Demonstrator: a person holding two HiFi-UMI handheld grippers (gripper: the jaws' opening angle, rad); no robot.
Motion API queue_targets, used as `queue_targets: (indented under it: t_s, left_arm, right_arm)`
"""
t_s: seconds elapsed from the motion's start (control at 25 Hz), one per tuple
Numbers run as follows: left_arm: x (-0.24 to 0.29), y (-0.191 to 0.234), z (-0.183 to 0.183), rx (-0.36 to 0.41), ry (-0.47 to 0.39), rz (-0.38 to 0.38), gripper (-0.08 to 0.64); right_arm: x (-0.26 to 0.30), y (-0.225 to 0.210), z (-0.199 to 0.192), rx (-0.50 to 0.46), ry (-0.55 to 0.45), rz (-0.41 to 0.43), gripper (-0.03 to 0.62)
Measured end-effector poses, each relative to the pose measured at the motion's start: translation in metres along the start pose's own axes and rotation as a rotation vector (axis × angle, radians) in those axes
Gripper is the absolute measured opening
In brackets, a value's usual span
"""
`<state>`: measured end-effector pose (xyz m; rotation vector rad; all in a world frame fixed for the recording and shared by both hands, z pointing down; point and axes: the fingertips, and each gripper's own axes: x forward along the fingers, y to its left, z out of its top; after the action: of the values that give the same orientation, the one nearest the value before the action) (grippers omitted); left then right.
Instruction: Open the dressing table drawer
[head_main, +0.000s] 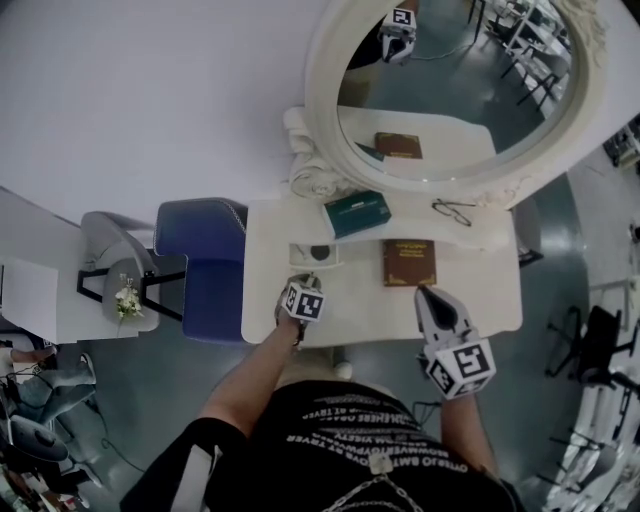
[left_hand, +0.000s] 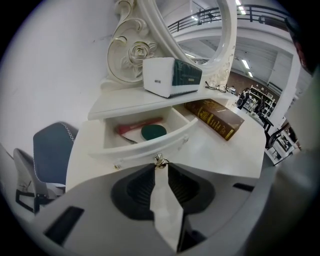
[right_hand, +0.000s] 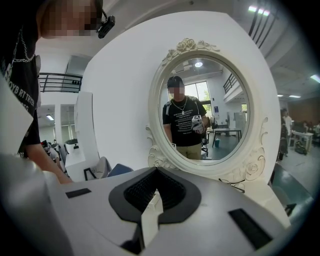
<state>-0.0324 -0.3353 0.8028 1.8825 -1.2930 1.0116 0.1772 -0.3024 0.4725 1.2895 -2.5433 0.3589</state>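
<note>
My left gripper (left_hand: 160, 168) pinches the knob (left_hand: 160, 159) at frame centre, the part-open drawer (left_hand: 145, 146) lying crosswise just beyond; right gripper (right_hand: 155, 171) farther off, jaws pressed together, empty

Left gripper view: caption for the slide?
Left gripper holds the knob of the open dressing table drawer.

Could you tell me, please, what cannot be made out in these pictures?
- Left gripper view: the drawer has part of its contents hidden behind its front wall.
- Head view: the book has cover print too small to read.
- Right gripper view: the right gripper hides the drawer with its own body.
</note>
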Motion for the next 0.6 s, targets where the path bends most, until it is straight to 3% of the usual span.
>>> queue_targets:
  t_s: [0.6]
  left_arm:
    - [-0.026, 0.003, -0.007, -0.051, -0.083, 0.039, 0.084]
  right_arm:
    - [-0.02, 0.013, -0.009, -0.017, 0.006, 0.036, 0.002]
